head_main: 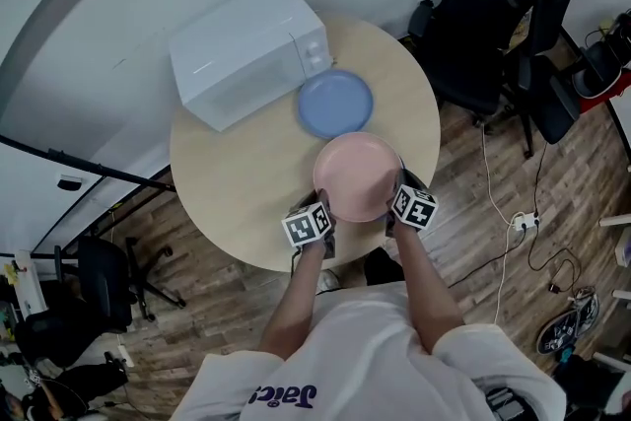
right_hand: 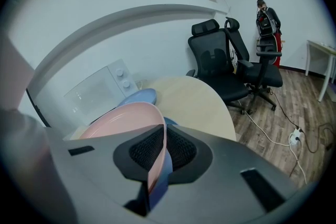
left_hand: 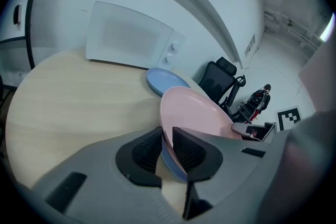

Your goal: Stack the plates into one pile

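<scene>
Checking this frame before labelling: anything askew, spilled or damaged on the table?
Nothing stands out. Both the left gripper and right gripper clamp the round pink plate with a darker blue plate nested under it; a pale blue round plate lies flat beside the white microwave. No spill or damage shows.

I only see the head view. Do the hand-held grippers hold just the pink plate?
Observer: No. In the left gripper view a second blue plate sits under the pink plate, and the left hand-held gripper pinches both rims together.
Operator: Is it the same on the other side?
Observer: Yes. The right hand-held gripper is shut on both rims too, pink on top.
Operator: Is anybody else in the room?
Observer: Yes. The right gripper view shows a person standing beyond the chairs.
</scene>
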